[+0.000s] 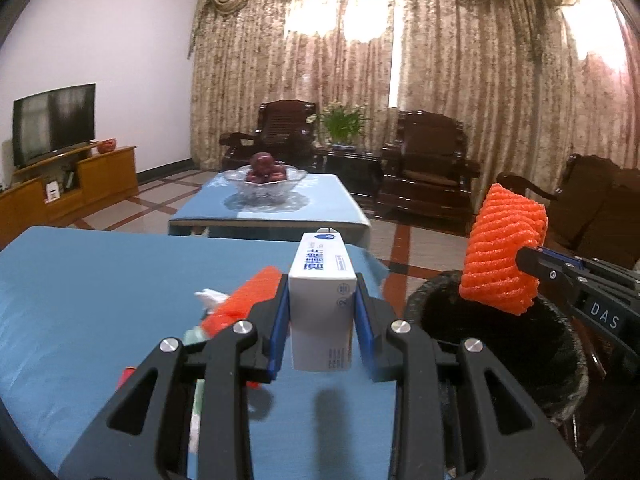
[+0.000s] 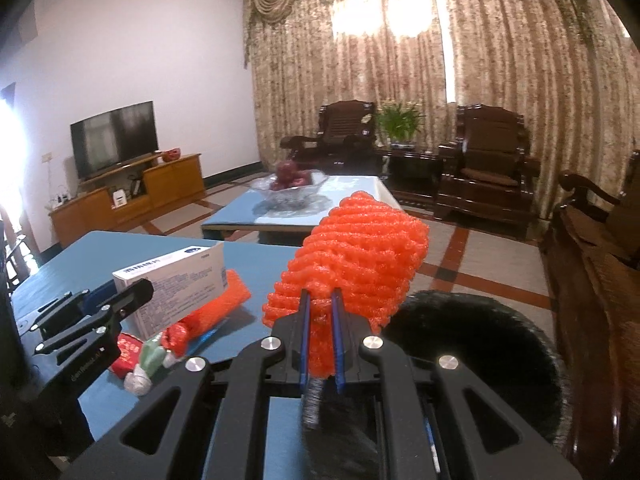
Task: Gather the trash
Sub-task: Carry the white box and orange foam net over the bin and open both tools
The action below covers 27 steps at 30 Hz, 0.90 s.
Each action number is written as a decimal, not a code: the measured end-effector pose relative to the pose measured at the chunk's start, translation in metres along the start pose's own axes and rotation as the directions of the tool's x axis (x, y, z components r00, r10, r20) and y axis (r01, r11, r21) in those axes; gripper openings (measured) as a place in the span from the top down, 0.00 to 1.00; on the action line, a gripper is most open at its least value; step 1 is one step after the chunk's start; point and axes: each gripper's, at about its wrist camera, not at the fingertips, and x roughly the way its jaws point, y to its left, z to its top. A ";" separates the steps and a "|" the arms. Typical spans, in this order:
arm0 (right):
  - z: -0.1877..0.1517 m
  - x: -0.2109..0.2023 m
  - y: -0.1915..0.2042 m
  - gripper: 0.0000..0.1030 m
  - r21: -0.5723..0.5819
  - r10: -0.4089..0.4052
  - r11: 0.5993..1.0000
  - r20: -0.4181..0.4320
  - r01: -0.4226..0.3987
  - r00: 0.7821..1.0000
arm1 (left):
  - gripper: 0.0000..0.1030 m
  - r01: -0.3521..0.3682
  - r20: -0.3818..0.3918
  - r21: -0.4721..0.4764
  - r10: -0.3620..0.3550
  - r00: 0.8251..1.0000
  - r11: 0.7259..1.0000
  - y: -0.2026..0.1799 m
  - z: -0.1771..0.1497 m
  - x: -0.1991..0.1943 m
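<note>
My left gripper [image 1: 322, 280] is shut on a white box with blue print [image 1: 322, 280] and holds it above the blue table [image 1: 100, 280]. The box also shows in the right wrist view [image 2: 176, 280]. My right gripper [image 2: 320, 300] is shut on an orange foam net [image 2: 352, 256] and holds it over the rim of the black trash bin [image 2: 480, 344]. The net [image 1: 504, 252] and the bin [image 1: 500, 344] also show at the right of the left wrist view. A second orange foam net [image 1: 244, 296] lies on the table beside the box.
A red wrapper [image 2: 128, 354], a green-and-white wrapper [image 2: 150, 356] and white crumpled paper [image 1: 210, 298] lie on the table. Beyond it stands a second blue table with a glass fruit bowl [image 1: 264, 180]. Dark wooden armchairs [image 1: 428, 168] and a TV [image 1: 54, 122] line the room.
</note>
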 end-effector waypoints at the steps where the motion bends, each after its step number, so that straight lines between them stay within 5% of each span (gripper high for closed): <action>1: 0.000 -0.001 -0.004 0.90 0.004 -0.008 1.000 0.000 0.008 1.000 | 0.72 0.010 -0.001 0.003 -0.010 1.000 1.000 -0.006 0.000 0.002; 27: -0.045 0.005 -0.141 0.90 0.112 -0.218 0.967 -0.105 0.229 0.970 | 0.72 0.261 -0.105 0.086 -0.252 0.962 0.961 -0.152 -0.026 0.071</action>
